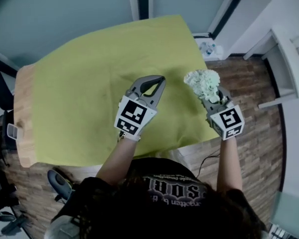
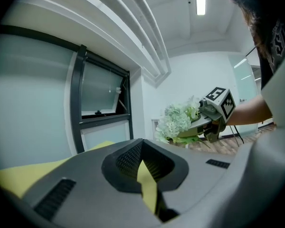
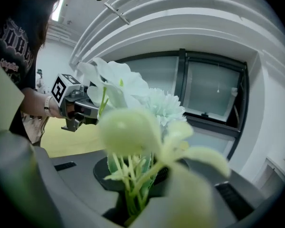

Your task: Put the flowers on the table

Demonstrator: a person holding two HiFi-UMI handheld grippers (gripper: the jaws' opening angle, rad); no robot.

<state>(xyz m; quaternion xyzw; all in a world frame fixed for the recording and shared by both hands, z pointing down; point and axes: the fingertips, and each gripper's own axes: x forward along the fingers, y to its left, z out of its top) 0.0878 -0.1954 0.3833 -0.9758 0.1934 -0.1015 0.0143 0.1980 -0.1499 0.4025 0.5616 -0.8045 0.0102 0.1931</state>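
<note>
Bottom of the head view, person [image 1: 164,188]: dark shirt, both forearms reaching up-frame over the worktop.
Centre, left gripper [image 1: 159,81]: fingers brought together at the tips with nothing between them; only a sliver of cloth shows through the gap behind. It hovers above the cloth.
Right of centre, right gripper [image 1: 212,99]: fingers clamped low on the green stems [image 3: 130,194], with the blooms standing out past the tips.
Flowers [image 1: 203,82]: a pale white-green bunch held in the air over the right-hand edge of the cloth, not yet resting on anything.
Worktop [image 1: 24,113]: wood, bare only along its left strip.
Cloth [image 1: 89,83]: yellow-green, covers most of the worktop, nothing lying on it.
Far right, floor [image 1: 254,83]: wood planks begin just past the cloth's edge, below the bunch.
Risk, edge: if released where it hangs, the bunch would likely land on the rim and could roll or tip onto the floor.
Risk, top-heavy: held low on the stems, the heads may swing or slip during a quick lowering.
Risk, sight: blooms fill the right gripper view, so the landing spot is hard to judge from there.
</note>
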